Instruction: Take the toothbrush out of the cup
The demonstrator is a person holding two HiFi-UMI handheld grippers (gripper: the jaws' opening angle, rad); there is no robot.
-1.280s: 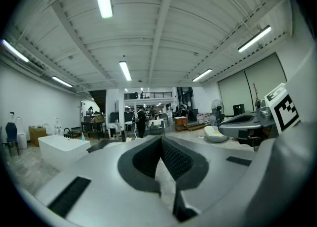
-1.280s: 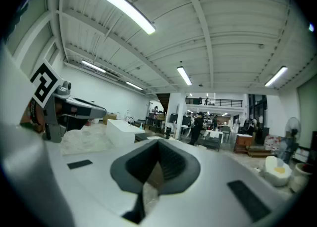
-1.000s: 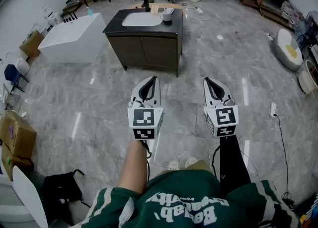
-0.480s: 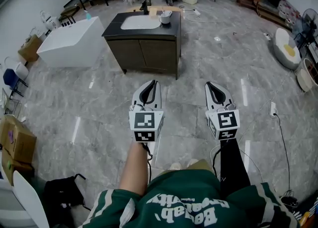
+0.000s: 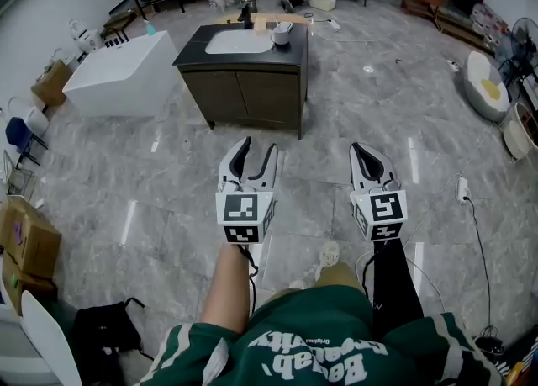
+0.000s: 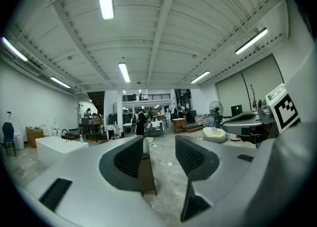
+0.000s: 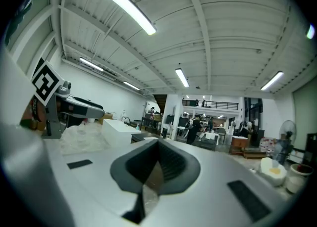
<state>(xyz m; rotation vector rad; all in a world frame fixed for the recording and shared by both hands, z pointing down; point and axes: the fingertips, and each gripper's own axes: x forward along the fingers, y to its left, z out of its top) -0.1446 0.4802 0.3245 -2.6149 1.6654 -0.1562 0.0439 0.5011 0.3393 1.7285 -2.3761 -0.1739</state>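
Observation:
A white cup (image 5: 282, 28) stands on the dark top of a sink cabinet (image 5: 252, 81), far across the floor; the toothbrush is too small to make out. My left gripper (image 5: 256, 149) hangs level over the marble floor, well short of the cabinet. Its jaws are opening and nothing is between them. In the left gripper view the left gripper (image 6: 159, 153) shows a clear gap, with the cabinet's dark side beyond. My right gripper (image 5: 362, 149) is beside it, shut and empty. In the right gripper view the right gripper (image 7: 158, 164) has its pads together.
A white bathtub (image 5: 126, 63) sits left of the cabinet. Cardboard boxes (image 5: 29, 233) and a black bag (image 5: 105, 325) lie at the near left. A power strip with its cable (image 5: 461, 184) and round white fixtures (image 5: 487, 81) are on the right. A shoe (image 5: 328, 252) shows below.
The left gripper's jaws have parted from shut to open. The right gripper stays shut. One shoe has come forward below the grippers.

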